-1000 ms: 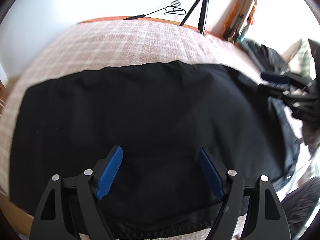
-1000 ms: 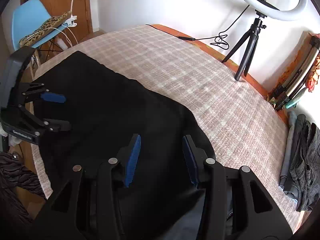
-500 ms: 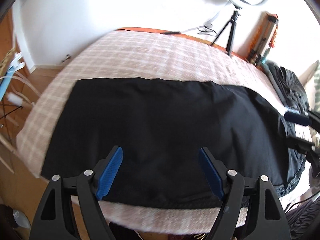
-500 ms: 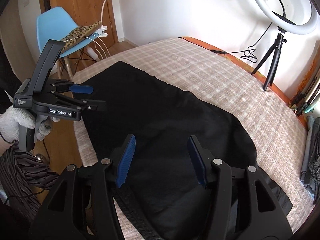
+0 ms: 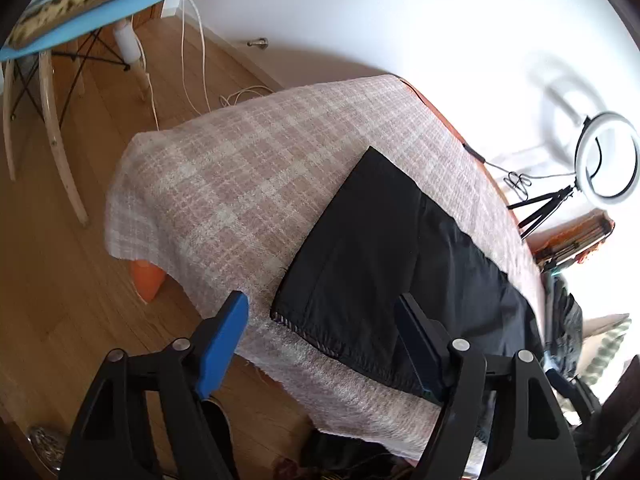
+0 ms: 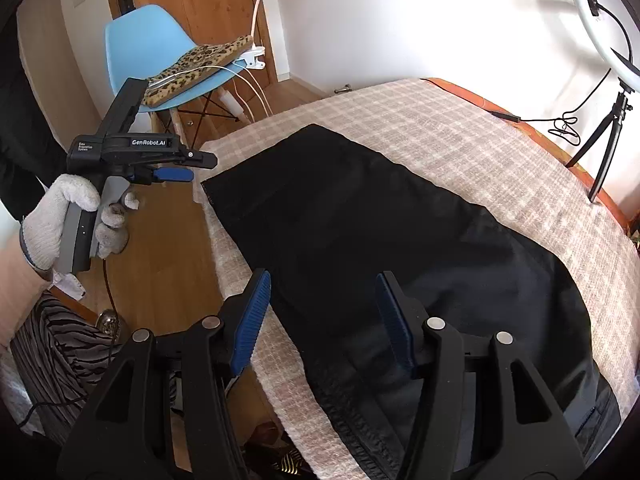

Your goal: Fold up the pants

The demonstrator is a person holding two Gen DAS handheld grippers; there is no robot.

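Observation:
Black pants (image 6: 400,240) lie flat on the checked pink cloth (image 6: 460,140) covering the table, leg hems at the left end (image 5: 352,264). My left gripper (image 5: 324,344) is open and empty, raised above the hem end near the table's front edge. In the right wrist view it (image 6: 188,166) is held in a white-gloved hand left of the table. My right gripper (image 6: 324,312) is open and empty, above the pants' front edge near the waistband end (image 6: 360,420).
A blue chair (image 6: 160,52) with a leopard-print cushion stands on the wood floor to the left. A ring light on a tripod (image 6: 608,80) stands at the far right edge. Dark clothes (image 5: 568,320) lie at the table's right end.
Both grippers have lifted up and back from the pants. The left one has swung left toward the hem end. Both stay open.

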